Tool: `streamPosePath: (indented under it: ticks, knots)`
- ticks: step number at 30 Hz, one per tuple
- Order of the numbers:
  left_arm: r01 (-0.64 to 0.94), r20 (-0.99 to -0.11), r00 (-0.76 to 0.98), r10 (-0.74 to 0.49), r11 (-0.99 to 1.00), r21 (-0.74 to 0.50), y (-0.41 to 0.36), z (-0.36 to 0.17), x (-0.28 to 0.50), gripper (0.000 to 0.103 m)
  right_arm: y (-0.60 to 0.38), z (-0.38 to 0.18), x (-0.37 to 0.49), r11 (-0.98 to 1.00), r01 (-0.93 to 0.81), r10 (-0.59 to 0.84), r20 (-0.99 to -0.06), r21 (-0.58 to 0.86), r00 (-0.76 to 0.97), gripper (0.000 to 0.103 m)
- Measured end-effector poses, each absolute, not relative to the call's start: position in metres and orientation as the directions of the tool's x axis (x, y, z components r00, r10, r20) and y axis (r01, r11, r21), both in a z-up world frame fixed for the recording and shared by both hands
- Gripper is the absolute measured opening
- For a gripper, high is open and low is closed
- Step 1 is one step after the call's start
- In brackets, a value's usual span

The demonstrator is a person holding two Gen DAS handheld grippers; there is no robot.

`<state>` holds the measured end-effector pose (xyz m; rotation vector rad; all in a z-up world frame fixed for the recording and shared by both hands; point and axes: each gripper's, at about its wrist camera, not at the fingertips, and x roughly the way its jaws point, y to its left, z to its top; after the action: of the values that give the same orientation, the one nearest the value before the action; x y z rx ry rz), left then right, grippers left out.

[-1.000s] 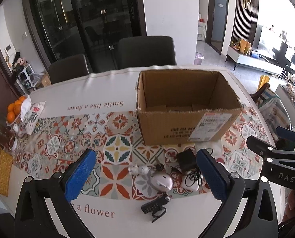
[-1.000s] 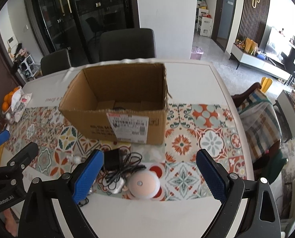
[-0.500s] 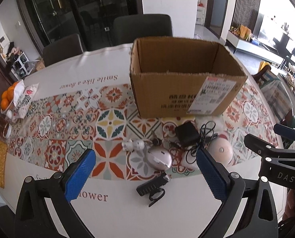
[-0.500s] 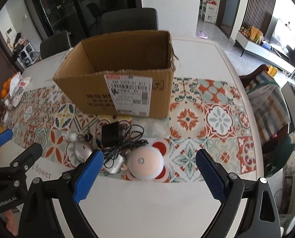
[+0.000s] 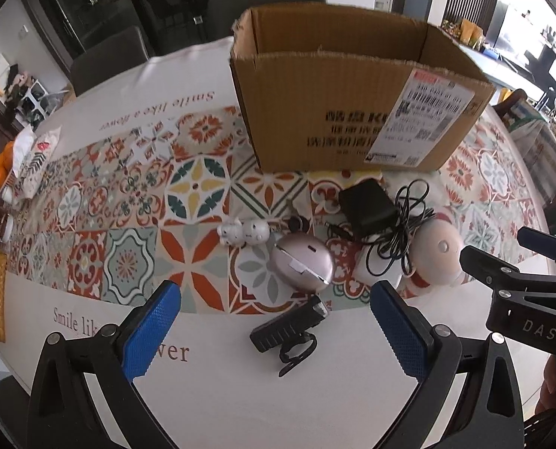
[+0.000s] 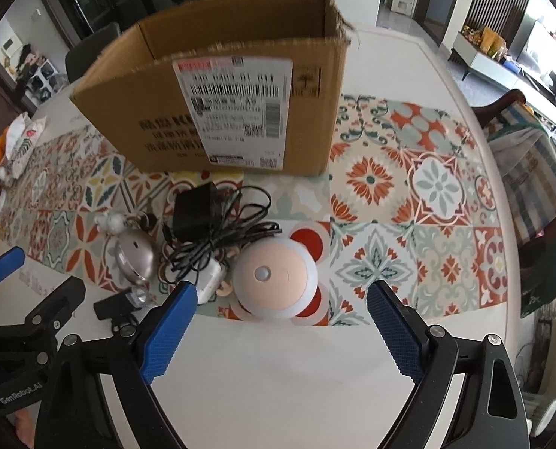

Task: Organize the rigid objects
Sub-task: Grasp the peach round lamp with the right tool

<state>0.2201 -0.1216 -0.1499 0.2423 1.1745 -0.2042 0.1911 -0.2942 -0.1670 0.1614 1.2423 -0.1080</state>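
An open cardboard box [image 5: 352,112] [image 6: 225,108] stands on the patterned runner. In front of it lie a black adapter with tangled cable [image 5: 367,205] [image 6: 195,205], a pink oval case [image 5: 304,265] [image 6: 133,258], a round pink-and-white dome gadget [image 5: 440,254] [image 6: 276,280], a small white figurine [image 5: 244,232] [image 6: 109,222] and a black clip light [image 5: 289,325] [image 6: 118,305]. My left gripper [image 5: 274,329] is open, low over the clip light. My right gripper [image 6: 279,331] is open, just short of the dome gadget.
The round table [image 6: 278,381] has a white cloth with printed text. Oranges and a snack bag [image 5: 23,157] sit at the far left edge. Dark chairs [image 5: 263,0] stand behind the table. A striped chair [image 6: 528,164] is at the right.
Both grippers have dropped lower and moved forward toward the objects; the box and the items look larger and closer. Both stay open.
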Motion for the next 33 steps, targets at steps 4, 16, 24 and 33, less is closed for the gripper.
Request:
streamPosePath:
  ticks: [4, 16, 24, 33]
  knots:
    - [0.285, -0.936, 0.351, -0.023, 0.955, 0.083, -0.123, -0.16, 0.222, 0.103, -0.295, -0.181, 0.195, 0.983, 0.171, 0.017, -0.957, 0.069, 0.29, 0.093]
    - [0.288, -0.953, 0.302, 0.007, 0.953, 0.098, -0.128, -0.188, 0.229, 0.103, -0.3, -0.214, 0.215, 0.979, 0.191, 0.028, -0.973, 0.073, 0.228, 0.092]
    - [0.278, -0.955, 0.296, 0.013, 0.955, 0.099, -0.126, -0.194, 0.234, 0.103, -0.297, -0.231, 0.225, 0.978, 0.195, 0.029, -0.981, 0.067, 0.193, 0.09]
    - [0.273, -0.958, 0.286, 0.017, 0.957, 0.099, -0.125, -0.199, 0.236, 0.103, -0.291, -0.243, 0.233, 0.979, 0.195, 0.029, -0.985, 0.062, 0.171, 0.09]
